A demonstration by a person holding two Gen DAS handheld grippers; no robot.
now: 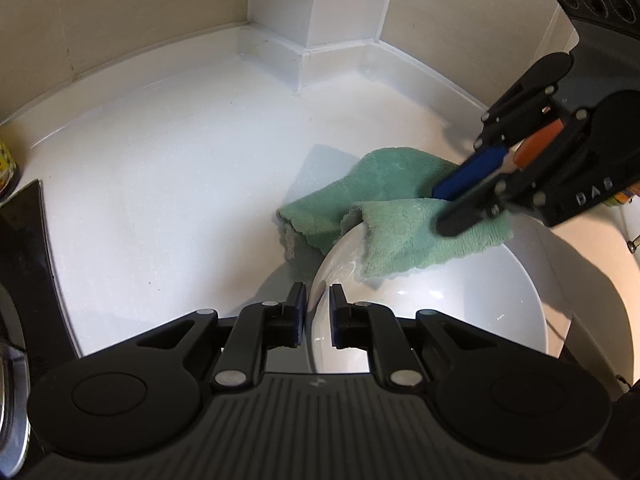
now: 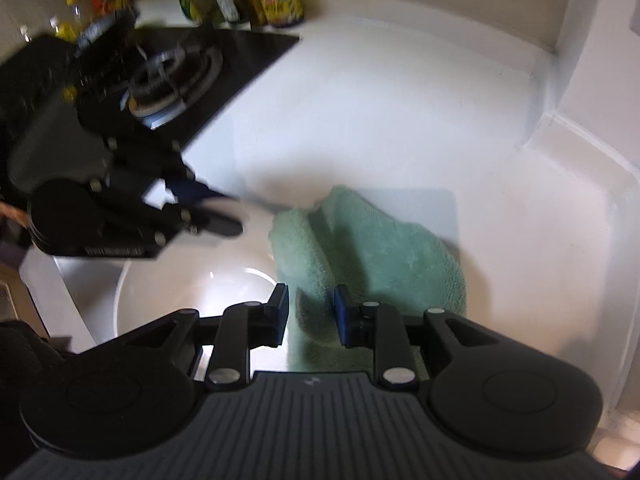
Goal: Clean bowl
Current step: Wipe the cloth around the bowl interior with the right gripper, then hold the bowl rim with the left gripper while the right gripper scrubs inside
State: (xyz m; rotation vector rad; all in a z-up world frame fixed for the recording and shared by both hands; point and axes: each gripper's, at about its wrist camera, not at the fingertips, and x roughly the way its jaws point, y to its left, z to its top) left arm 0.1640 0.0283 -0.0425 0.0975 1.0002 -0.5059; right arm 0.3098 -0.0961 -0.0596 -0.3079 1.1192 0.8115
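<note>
A white bowl (image 1: 460,304) sits tilted on the white counter. My left gripper (image 1: 318,316) is shut on the bowl's near rim, one pad inside and one outside. A green cloth (image 1: 400,216) drapes over the bowl's far rim and onto the counter. My right gripper (image 1: 448,208) comes in from the upper right and is shut on the cloth. In the right wrist view the cloth (image 2: 360,256) sits between my right gripper's pads (image 2: 310,316), the bowl (image 2: 192,292) lies at the left, and the left gripper (image 2: 224,212) holds its rim.
The counter (image 1: 180,168) ends at a white backsplash and corner post (image 1: 320,12). A black gas hob (image 2: 180,68) lies to the left of the bowl, with jars and bottles (image 2: 276,0) behind it.
</note>
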